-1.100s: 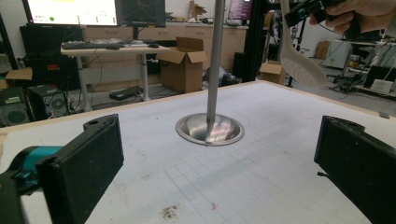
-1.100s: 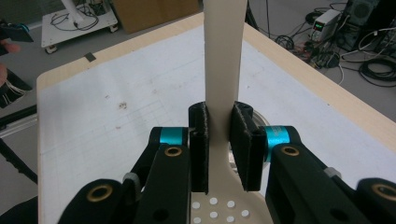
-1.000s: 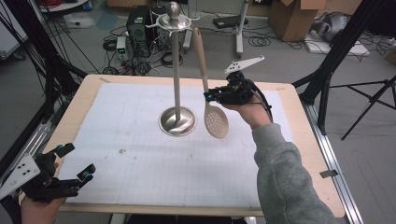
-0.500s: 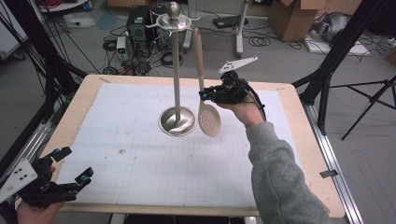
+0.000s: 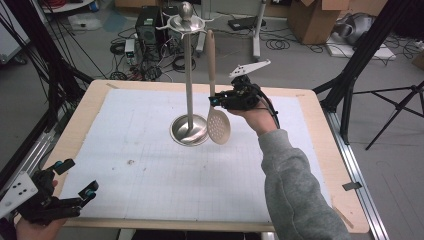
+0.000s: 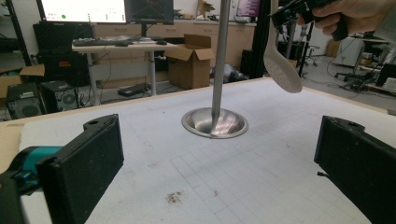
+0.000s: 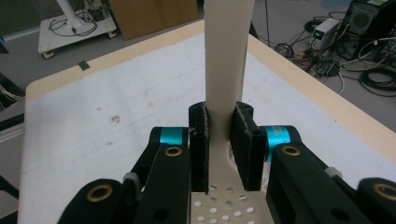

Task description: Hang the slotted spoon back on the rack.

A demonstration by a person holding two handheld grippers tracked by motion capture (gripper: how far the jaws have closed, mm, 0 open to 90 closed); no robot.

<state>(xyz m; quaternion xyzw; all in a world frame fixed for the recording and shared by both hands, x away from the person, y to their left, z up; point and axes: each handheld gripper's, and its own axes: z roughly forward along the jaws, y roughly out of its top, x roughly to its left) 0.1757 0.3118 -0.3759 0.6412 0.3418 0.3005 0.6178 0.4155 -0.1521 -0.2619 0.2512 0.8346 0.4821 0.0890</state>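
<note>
The left claw (image 5: 75,192) hovers at the near left corner of the tabletop, its two black padded jaws spread wide with nothing between them. Ahead of it a small dark smudge (image 6: 175,198) marks the white gridded mat (image 5: 150,165) that covers most of the pale wooden tabletop (image 5: 90,100). Toward the middle stands a tall polished steel utensil stand (image 5: 189,90), a thin pole rising from a round dished base (image 6: 214,123) to a hooked crown with a ball on top. Nothing lies in that dished base.

Just right of the pole, a beige plastic slotted spoon (image 5: 218,125) hangs upright, its perforated bowl down near the base and clear of the mat, its handle reaching up toward the crown. The right claw (image 5: 214,100) is closed on the spoon's neck, pads pressing both edges of the handle just above the bowl, as the right gripper view shows close up (image 7: 223,140).

Beyond the tabletop the floor holds cables, a black computer case (image 5: 150,25), cardboard boxes (image 5: 312,20) and black tripod legs (image 5: 395,95).
</note>
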